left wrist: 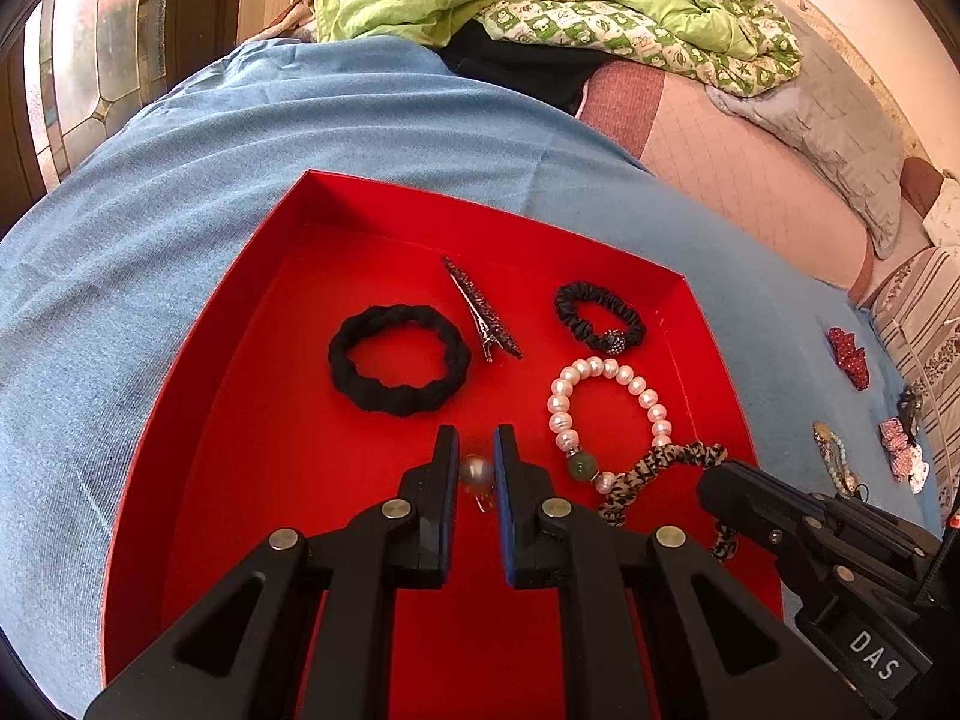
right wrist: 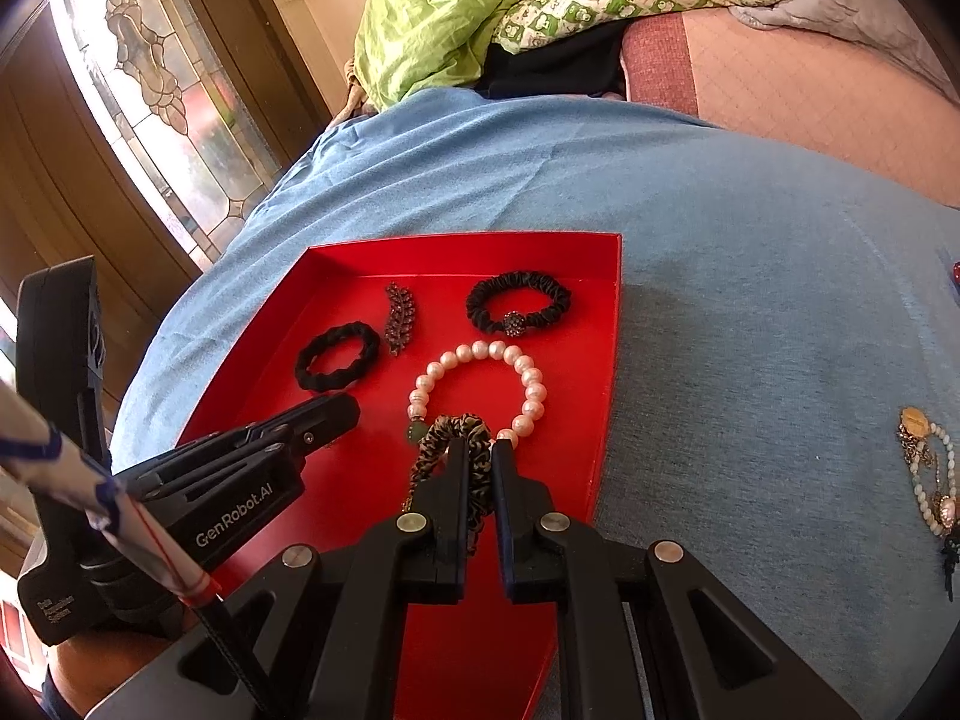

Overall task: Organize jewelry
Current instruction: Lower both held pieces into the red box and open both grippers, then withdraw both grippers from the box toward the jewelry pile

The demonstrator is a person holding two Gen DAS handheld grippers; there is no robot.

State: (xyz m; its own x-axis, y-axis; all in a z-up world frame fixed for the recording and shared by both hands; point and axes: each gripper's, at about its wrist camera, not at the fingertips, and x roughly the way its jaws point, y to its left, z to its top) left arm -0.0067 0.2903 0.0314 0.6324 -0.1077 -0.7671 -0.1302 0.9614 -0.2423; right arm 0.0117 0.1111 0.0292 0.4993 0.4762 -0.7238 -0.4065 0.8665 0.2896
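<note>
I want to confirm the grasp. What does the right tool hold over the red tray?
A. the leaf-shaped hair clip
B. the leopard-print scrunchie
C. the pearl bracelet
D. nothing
B: the right tool is closed on the leopard-print scrunchie, beside the pearl bracelet.

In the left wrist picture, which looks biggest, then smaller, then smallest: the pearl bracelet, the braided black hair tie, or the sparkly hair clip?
1 and 2. Pearl bracelet and braided black hair tie: they look about alike, so I won't rank them.
3. Sparkly hair clip: thinnest; it lies farther back, which may shrink it.
</note>
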